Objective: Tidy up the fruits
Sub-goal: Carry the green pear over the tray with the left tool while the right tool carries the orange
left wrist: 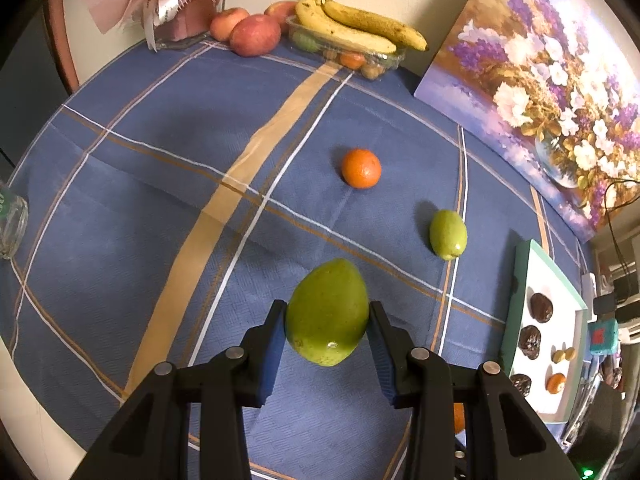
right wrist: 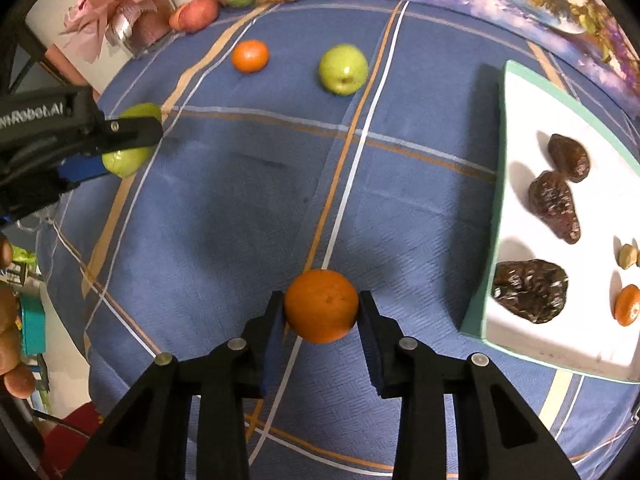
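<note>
My left gripper (left wrist: 327,306) is shut on a large green fruit (left wrist: 326,320), its blue pads pressing both sides; the right wrist view shows that gripper (right wrist: 132,136) and fruit (right wrist: 124,162) at the left. My right gripper (right wrist: 321,296) is shut on an orange (right wrist: 321,306) just over the blue plaid cloth (right wrist: 240,200). A second orange (left wrist: 361,168) (right wrist: 250,55) and a small green fruit (left wrist: 448,234) (right wrist: 343,69) lie loose on the cloth. A white tray with a green rim (right wrist: 560,92) (left wrist: 560,300) at the right holds dark dried fruits, nuts and an orange piece.
At the far edge stand bananas (left wrist: 360,20) on a clear plastic box, apples (left wrist: 255,35) and a pink wrapped gift (left wrist: 168,0). A flower painting (left wrist: 540,72) leans along the right. A glass jar (left wrist: 12,224) sits at the left edge. A person's hand (right wrist: 12,360) shows at the left.
</note>
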The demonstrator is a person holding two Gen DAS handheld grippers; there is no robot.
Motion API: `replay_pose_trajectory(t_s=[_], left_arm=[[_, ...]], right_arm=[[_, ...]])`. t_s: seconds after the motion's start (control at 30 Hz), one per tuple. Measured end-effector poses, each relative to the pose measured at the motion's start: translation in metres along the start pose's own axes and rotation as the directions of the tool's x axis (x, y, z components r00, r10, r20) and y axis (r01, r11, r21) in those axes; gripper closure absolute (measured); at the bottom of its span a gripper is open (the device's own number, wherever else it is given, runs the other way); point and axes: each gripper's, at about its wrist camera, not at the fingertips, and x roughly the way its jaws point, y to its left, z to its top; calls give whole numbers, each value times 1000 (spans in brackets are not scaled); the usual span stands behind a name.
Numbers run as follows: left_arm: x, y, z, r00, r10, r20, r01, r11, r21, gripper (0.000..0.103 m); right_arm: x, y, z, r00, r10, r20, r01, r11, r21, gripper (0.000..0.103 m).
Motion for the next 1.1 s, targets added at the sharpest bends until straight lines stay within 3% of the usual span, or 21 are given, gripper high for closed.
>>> replay_pose_trajectory(t_s=[0.3,0.6,0.87,1.1], left_arm=[[-21,-7,7,997,-32,77,31,999,4,60],[-28,-26,13,989,-79,123,76,997,27,60],[-13,-53,12,987,-131,91,126,990,60,60],[3,-79,3,986,-158,46,153,983,98,60]], right_arm=[[-48,-20,6,986,-51,159,39,996,78,66],[-86,-54,38,964,-67,256,14,979,202,66],[-115,-94,51,939,-110,327,14,959,284,66],[-112,-139,44,938,-141,316,17,931,364,66]])
